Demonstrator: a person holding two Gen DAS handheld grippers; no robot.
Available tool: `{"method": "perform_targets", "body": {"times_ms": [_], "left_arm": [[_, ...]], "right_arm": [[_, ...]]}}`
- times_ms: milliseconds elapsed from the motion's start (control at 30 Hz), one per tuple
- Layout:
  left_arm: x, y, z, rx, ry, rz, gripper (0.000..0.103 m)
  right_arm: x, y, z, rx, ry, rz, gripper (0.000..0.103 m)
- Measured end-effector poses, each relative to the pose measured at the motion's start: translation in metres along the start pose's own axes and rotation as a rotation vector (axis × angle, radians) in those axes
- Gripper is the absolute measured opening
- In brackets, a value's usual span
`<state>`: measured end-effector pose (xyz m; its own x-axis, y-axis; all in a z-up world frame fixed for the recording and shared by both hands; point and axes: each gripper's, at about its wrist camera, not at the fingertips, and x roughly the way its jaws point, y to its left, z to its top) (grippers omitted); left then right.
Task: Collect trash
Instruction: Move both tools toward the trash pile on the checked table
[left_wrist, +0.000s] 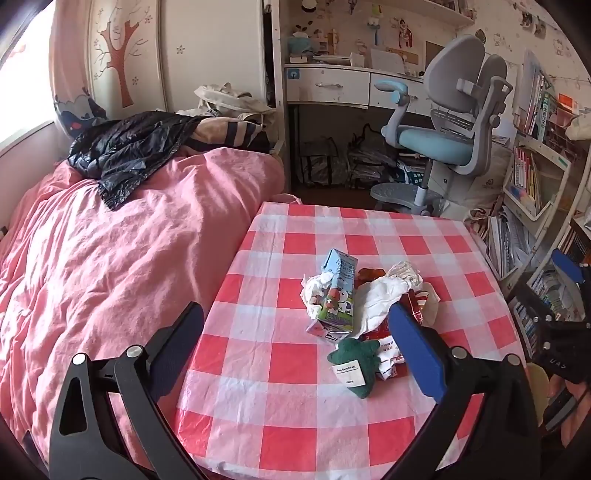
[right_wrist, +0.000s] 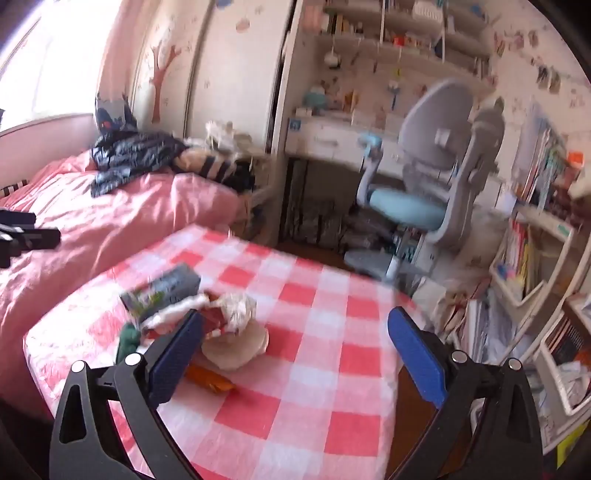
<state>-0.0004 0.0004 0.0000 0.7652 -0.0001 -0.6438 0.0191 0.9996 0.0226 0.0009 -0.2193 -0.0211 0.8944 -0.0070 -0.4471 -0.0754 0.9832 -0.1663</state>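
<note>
Both grippers, L (left_wrist: 295, 347) & R (right_wrist: 295, 347), jaws wide apart, nothing held.

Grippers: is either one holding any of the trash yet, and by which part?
Nothing is held. The left gripper and the right gripper both stand open above the checked table; the milk carton and wrappers lie untouched.

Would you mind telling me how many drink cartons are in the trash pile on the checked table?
1: the milk carton lies at the left of the pile, resting on crumpled white paper. Others could be hidden beneath the wrappers.
</note>
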Motion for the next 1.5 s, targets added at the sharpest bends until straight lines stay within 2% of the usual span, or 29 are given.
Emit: {"method": "perform_targets", "body": {"times_ms": [100, 233, 400, 600, 667, 800, 900, 1300, 1500], "left_arm": [[0.0, 0.0, -0.001, 0.006, -0.005, -0.004, 0.097], [0.001, 0.002, 0.0, -0.017, -0.012, -0.001, 0.097], [0.004, 0.002, 0.002, -0.037, -0.016, -0.009, 0.097], [0.008, -0.003, 0.003, -0.04, -0.009, -0.028, 0.097], [0.008, -0.004, 0.002, -0.013, -0.013, -0.007, 0.097], [0.009, -0.005, 0.002, -0.047, -0.011, -0.041, 0.097], [0.01, -0.005, 0.001, -0.061, -0.003, -0.054, 0.097], [0.014, -0.005, -0.004, 0.001, 0.011, -0.011, 0.097], [0.013, -0.006, -0.004, -0.001, 0.028, -0.023, 0.097]], "right_arm": [[-0.009, -0.006, 0.004, 0.067, -0.029, 0.045, 0.096], [-0.016, -0.005, 0.008, 0.086, -0.087, 0.055, 0.096], [-0.025, -0.006, 0.007, 0.135, -0.117, 0.078, 0.096], [-0.018, -0.001, 0.005, 0.112, -0.065, 0.085, 0.096], [-0.018, 0.0, 0.005, 0.118, -0.057, 0.08, 0.096], [-0.026, 0.006, 0.008, 0.1, -0.095, 0.073, 0.096], [-0.026, 0.01, 0.009, 0.092, -0.09, 0.087, 0.096], [-0.016, 0.019, 0.008, 0.056, -0.047, 0.121, 0.096], [-0.014, 0.021, 0.008, 0.047, -0.032, 0.135, 0.096]]}}
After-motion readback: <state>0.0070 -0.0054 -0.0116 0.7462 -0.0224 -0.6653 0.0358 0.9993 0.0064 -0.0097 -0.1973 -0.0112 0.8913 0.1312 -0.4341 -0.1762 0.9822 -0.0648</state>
